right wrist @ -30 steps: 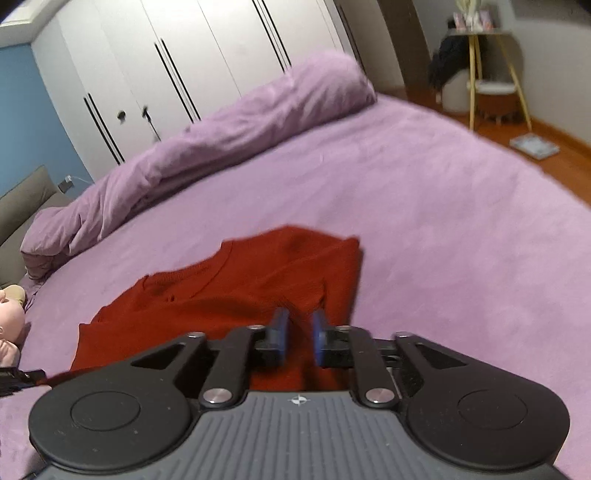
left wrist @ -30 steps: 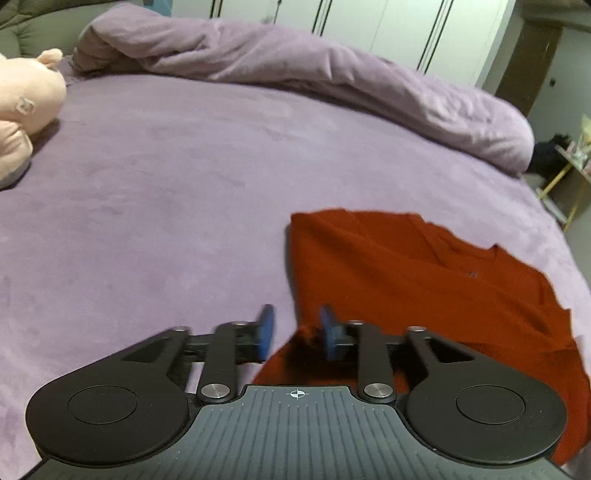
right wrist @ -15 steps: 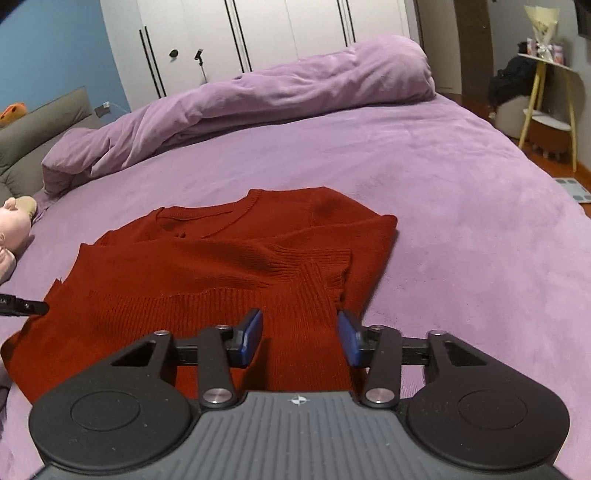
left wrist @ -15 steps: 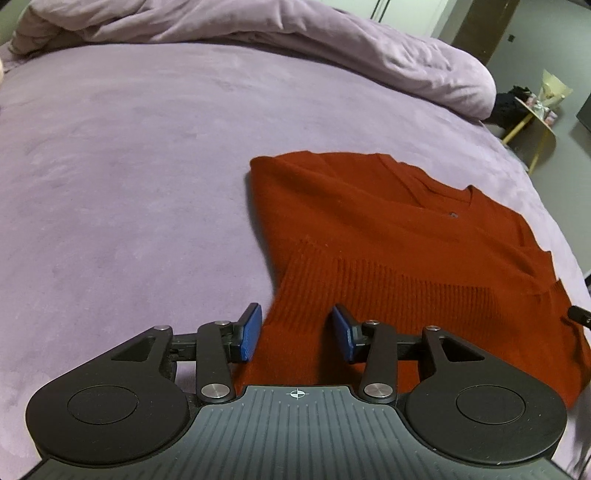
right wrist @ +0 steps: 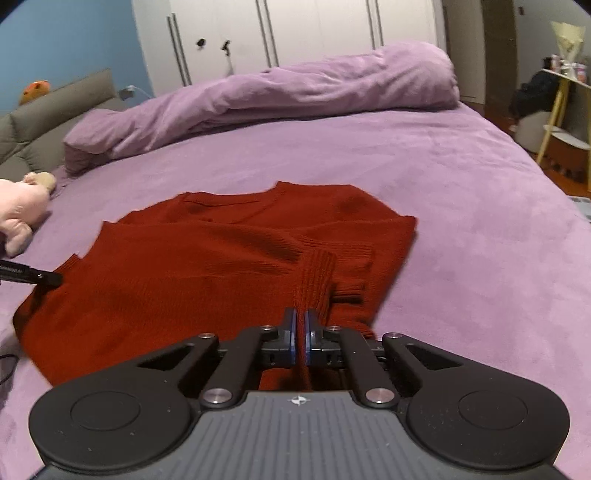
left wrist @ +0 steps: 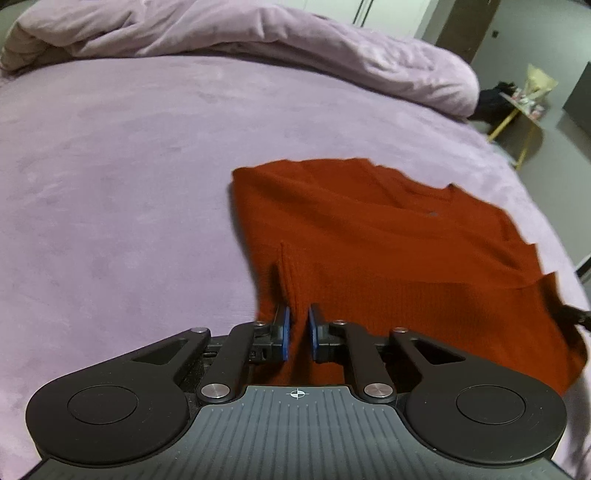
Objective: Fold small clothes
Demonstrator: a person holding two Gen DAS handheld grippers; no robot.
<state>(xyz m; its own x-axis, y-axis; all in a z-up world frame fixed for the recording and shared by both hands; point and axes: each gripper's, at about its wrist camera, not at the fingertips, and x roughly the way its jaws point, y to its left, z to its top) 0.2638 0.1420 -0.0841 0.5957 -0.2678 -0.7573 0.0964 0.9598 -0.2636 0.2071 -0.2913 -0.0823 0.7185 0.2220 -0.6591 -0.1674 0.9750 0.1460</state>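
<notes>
the red sweater (left wrist: 388, 258) lies flat on the purple bed (left wrist: 129, 177), near the front edge, w/ its neck pointing away toward the rolled-up blanket (right wrist: 280, 96). the ribbed bottom hem is at the near side, & both tools have hold of it.

the left gripper (left wrist: 297, 328) tips down at the bed & its jaws are closing on the left corner of the hem; red knit sits pinched up btwn the blue pads (left wrist: 284, 332). the right gripper (right wrist: 300, 334) also tips down, jaws squeezed together on a ridge of the ribbed knit by the right side, so the cloth bunches up in front of it.

further out: a pink soft toy (right wrist: 22, 214) lies on the bed's left side, a grey headboard (right wrist: 48, 118) behind it, white closet doors (right wrist: 295, 33) at the back, & a yellow-legged stand (right wrist: 565, 110) off to the right.
</notes>
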